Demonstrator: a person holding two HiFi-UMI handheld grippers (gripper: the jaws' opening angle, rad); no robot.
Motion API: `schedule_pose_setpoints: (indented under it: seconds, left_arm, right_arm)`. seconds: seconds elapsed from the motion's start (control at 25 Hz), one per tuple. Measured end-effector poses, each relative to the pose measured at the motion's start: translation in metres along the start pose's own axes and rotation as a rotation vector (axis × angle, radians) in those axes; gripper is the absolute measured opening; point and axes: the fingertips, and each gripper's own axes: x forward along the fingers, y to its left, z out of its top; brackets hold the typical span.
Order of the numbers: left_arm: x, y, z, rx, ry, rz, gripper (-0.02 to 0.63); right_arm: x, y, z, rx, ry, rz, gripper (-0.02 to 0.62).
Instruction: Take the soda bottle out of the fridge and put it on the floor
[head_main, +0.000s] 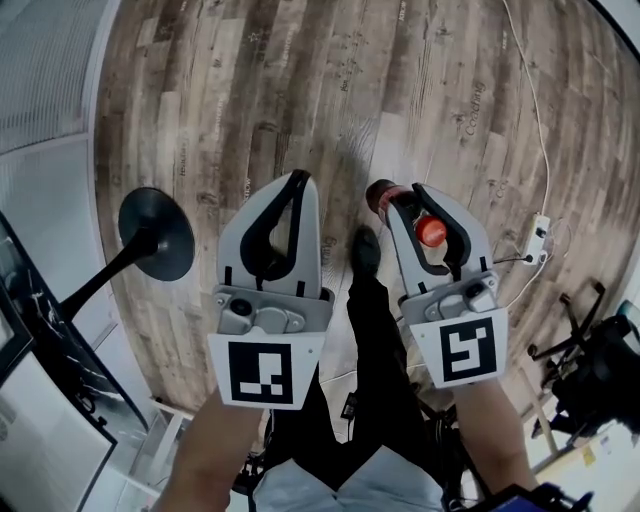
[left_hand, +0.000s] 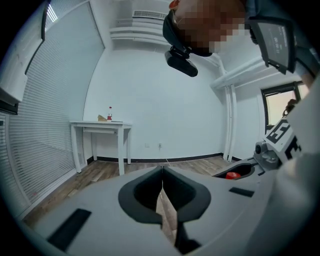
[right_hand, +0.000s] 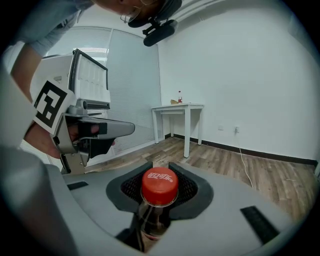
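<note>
So the right gripper has its jaws partway closed around the neck of the soda bottle, clamped just under the red cap, and the dark body hangs below the jaws, not on the floor yet. The left gripper has its jaws pressed together at the tips with nothing in them and sits right beside the right one. My guess on handling: there's dark liquid up in the neck, so the bottle is probably fairly full and has some weight to it. The plastic looks smooth and would likely be slippery and squishy lower down, so the stiff neck under the cap is the sensible place to hold it. It's fizzy too, so I'd set it down gently and upright, not drop it. Below everything is a wood-plank floor, flat with plenty of bare space in front of the person's shoe, so it should stand fine. There's a black round stand base off to the left, and a cable running to a power strip on the right. The room has plain white walls, a white table with a small bottle on it, and a white unit with its door open, probably the fridge.
</note>
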Motion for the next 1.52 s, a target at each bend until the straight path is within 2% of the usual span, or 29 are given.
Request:
schedule_pose_setpoints:
  seconds: [0.4, 1.16, 1.52]
  left_arm:
    - [0.023, 0.008, -0.058, -0.015, 0.035, 0.004, 0.020]
    - [0.041, 0.029, -0.154, -0.022, 0.089, 0.019, 0.020]
    - [0.045, 0.045, -0.184, -0.044, 0.088, 0.050, 0.020]
  right_arm:
    - [0.031, -0.008, -0.053, 0.005, -0.001, -0.001, 0.110]
    - [0.077, -0.010, -0.159, -0.016, 0.071, 0.012, 0.109]
    - [0.093, -0.006, -0.192, -0.023, 0.089, 0.016, 0.109]
